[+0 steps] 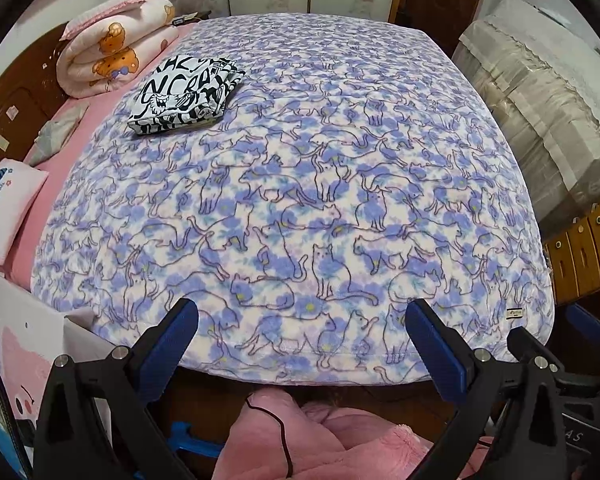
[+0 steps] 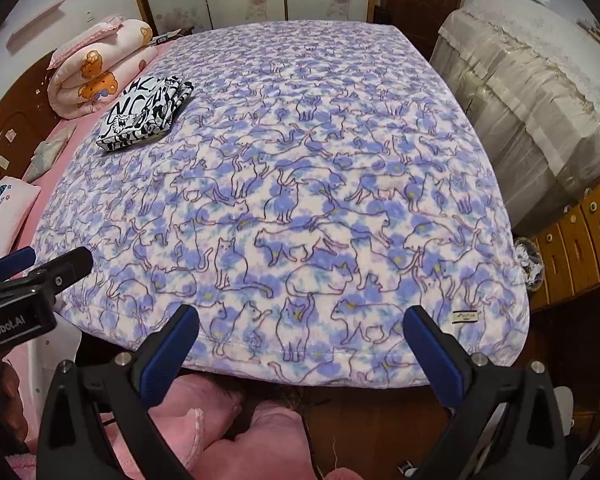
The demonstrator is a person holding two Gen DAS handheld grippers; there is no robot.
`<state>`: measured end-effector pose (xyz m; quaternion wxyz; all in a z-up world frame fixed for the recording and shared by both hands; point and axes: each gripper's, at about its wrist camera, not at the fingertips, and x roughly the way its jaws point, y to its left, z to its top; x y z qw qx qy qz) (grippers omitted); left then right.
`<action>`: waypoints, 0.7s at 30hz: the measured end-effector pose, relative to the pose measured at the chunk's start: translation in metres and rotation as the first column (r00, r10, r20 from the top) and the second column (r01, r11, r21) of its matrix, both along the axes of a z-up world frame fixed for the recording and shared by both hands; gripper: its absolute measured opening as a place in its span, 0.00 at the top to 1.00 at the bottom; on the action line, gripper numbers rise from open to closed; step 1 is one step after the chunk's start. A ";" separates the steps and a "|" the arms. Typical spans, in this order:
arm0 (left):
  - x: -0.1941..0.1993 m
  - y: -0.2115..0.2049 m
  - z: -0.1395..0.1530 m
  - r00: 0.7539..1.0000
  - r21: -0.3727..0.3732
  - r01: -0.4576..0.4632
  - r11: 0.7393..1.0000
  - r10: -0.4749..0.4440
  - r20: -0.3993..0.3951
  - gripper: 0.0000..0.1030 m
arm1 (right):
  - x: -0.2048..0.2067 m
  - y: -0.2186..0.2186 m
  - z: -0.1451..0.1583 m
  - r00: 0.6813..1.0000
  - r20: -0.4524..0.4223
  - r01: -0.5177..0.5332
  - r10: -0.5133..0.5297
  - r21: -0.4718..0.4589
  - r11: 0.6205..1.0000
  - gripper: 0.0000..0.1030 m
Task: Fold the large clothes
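Both grippers hang at the near edge of the bed (image 1: 480,184), empty. The left gripper (image 1: 302,322) has its fingers spread wide; the right gripper (image 2: 300,324) likewise. A folded black-and-white garment (image 1: 184,94) lies on the cat-print blanket (image 1: 320,200), upper left of the frame, beside a rolled bear-print quilt (image 1: 112,44). Pink clothes (image 1: 340,440) sit bottom centre.

One cat-print fleece blanket (image 1: 300,184), one folded black-and-white graphic garment (image 1: 184,94), one rolled bear-print quilt (image 1: 112,52), one small pink embroidered pillow (image 1: 10,204), two open blue-padded grippers, left gripper (image 1: 302,312), right gripper (image 2: 300,314)
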<state>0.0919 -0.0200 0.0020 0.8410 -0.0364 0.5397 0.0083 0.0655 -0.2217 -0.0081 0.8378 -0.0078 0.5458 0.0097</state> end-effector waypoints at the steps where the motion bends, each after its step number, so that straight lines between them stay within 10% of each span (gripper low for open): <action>1: 0.000 0.000 0.001 1.000 0.002 0.002 1.000 -0.002 0.004 0.00 | 0.000 0.000 -0.001 1.000 -0.004 0.003 -0.003 -0.001 1.000 0.00; 21: 0.001 0.004 0.000 1.000 -0.028 -0.006 1.000 0.005 -0.004 0.00 | 0.002 0.002 0.004 0.999 0.023 -0.025 0.026 -0.011 1.000 0.00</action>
